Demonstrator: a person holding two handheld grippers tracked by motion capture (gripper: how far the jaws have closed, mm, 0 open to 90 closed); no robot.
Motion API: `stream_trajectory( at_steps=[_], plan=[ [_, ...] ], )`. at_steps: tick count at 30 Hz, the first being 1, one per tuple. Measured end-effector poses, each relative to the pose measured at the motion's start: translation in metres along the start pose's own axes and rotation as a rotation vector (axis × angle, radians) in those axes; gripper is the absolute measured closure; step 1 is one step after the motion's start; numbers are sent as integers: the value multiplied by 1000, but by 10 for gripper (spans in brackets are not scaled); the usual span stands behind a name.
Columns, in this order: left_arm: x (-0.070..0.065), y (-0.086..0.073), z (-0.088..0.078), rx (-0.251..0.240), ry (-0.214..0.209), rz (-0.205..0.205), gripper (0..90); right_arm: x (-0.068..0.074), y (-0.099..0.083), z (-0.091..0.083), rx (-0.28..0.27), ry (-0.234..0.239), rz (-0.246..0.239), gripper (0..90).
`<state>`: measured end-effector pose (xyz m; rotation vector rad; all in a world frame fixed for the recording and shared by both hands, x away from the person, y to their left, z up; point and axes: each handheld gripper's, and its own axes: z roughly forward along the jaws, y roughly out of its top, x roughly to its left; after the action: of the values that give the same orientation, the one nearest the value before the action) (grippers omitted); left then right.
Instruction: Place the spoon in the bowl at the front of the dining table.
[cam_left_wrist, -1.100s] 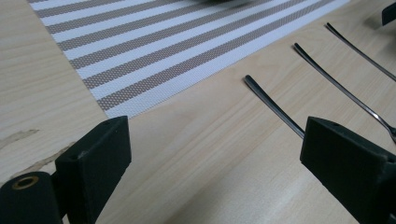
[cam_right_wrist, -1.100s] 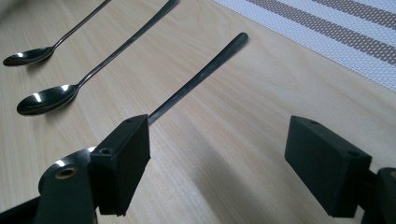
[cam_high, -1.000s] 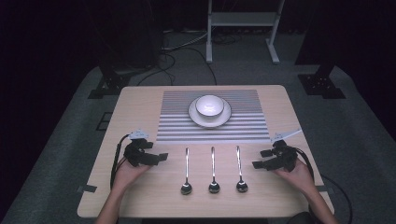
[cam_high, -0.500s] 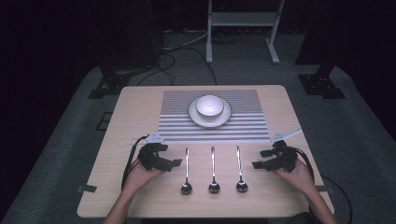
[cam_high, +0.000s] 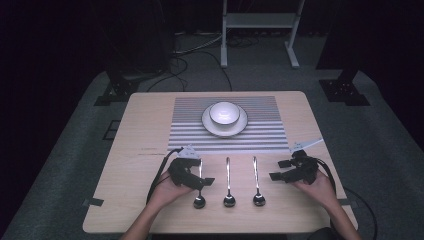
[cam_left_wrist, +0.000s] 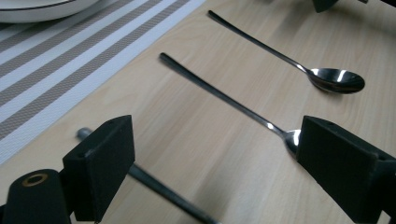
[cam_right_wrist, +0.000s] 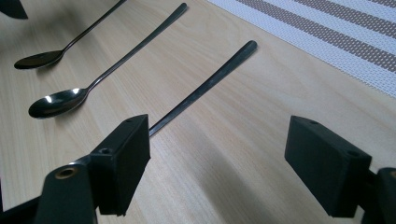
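Left gripper (cam_high: 196, 176) is over the left spoon (cam_high: 199, 186), jaws spread wide, nothing held. In the left gripper view the handle (cam_left_wrist: 154, 184) runs between the two pads, low and blurred, so I can't tell whether a pad touches it yet, probably not. Right gripper (cam_high: 285, 170) is also wide open and empty, parked just right of the right spoon (cam_high: 257, 182); its handle (cam_right_wrist: 201, 91) passes by the left pad in the right gripper view. Middle spoon (cam_high: 228, 186) is untouched. Bowl (cam_high: 224, 113) sits on a plate (cam_high: 210, 126) on the striped mat (cam_high: 185, 125), well beyond.

For a clean pick: drop the left jaws until the pads straddle the handle mid-shaft, square to it, then close. The thin steel will likely roll if pinched off-centre.
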<state>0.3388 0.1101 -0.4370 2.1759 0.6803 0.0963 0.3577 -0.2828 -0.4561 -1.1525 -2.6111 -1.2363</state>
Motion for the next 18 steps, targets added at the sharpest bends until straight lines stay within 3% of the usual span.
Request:
stream_trajectory(
  at_steps=[7, 13, 18],
  plan=[
    [-12, 4, 10, 15, -32, 30, 151, 1, 1, 1, 1, 1, -3, 209],
    [-29, 8, 21, 40, -77, 80, 218, 2, 2, 1, -2, 0, -5, 209],
    [-39, 8, 25, 44, -103, 126, 351, 3, 2, 1, -2, -1, -7, 209]
  ],
)
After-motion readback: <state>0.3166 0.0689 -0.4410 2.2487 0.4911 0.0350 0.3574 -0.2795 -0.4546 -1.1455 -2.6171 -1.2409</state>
